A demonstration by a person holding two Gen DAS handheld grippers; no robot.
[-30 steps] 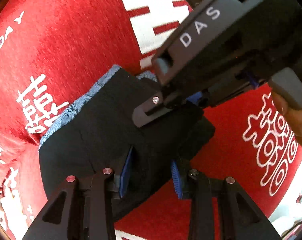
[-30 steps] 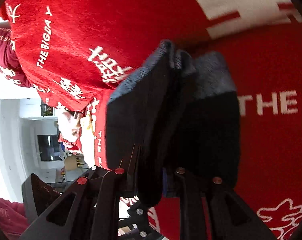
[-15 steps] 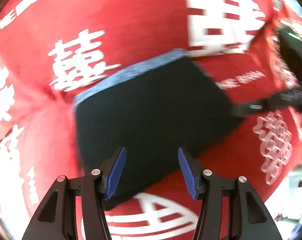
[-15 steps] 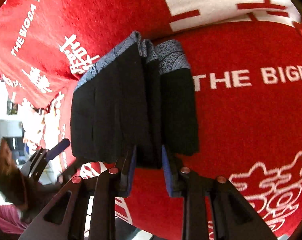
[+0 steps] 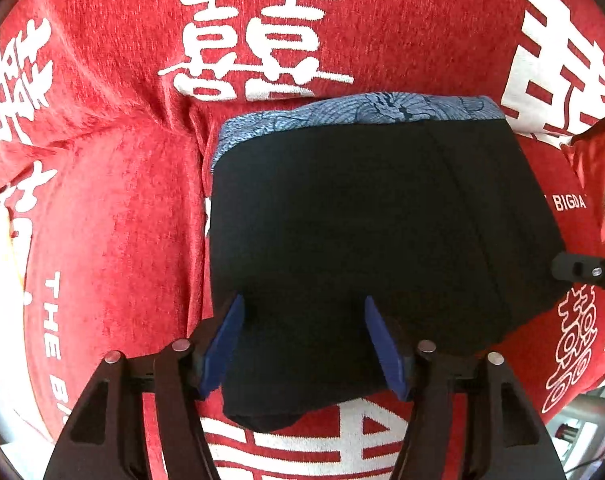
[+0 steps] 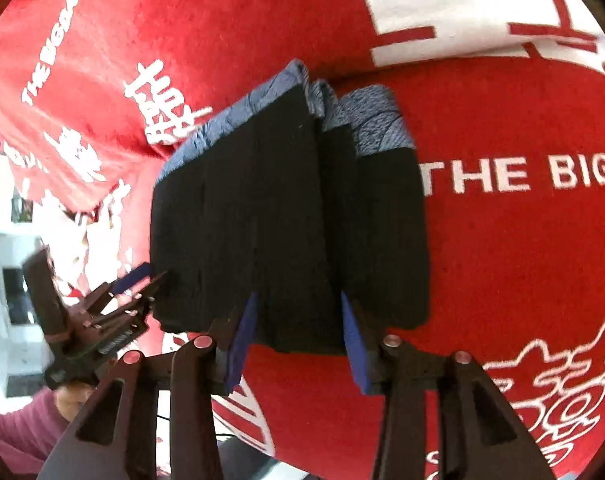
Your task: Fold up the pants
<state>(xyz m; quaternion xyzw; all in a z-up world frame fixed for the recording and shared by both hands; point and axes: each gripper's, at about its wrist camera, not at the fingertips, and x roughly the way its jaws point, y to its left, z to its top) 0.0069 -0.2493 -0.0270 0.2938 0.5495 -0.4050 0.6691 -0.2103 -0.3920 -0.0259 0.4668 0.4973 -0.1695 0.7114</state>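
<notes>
The black pants point(image 5: 362, 232) with a blue patterned waistband lie folded into a compact stack on the red cloth. In the right wrist view the pants point(image 6: 270, 216) show several stacked layers seen from the side. My left gripper point(image 5: 302, 340) is open just above the near edge of the stack, holding nothing. My right gripper point(image 6: 298, 336) is open, its blue pads on either side of the stack's near edge without squeezing it. The left gripper point(image 6: 134, 280) also shows at the stack's left corner in the right wrist view, and a right fingertip point(image 5: 582, 270) at the left wrist view's right edge.
A red cloth point(image 5: 102, 200) with white characters and lettering covers the whole surface. Its front edge point(image 6: 382, 464) drops away close below my right gripper. A room with white furniture point(image 6: 6, 280) lies beyond the left side.
My left gripper let go of the pants and pulled back above the stack. My right gripper opened its jaws around the stack's edge. The stack now lies flat on the cloth.
</notes>
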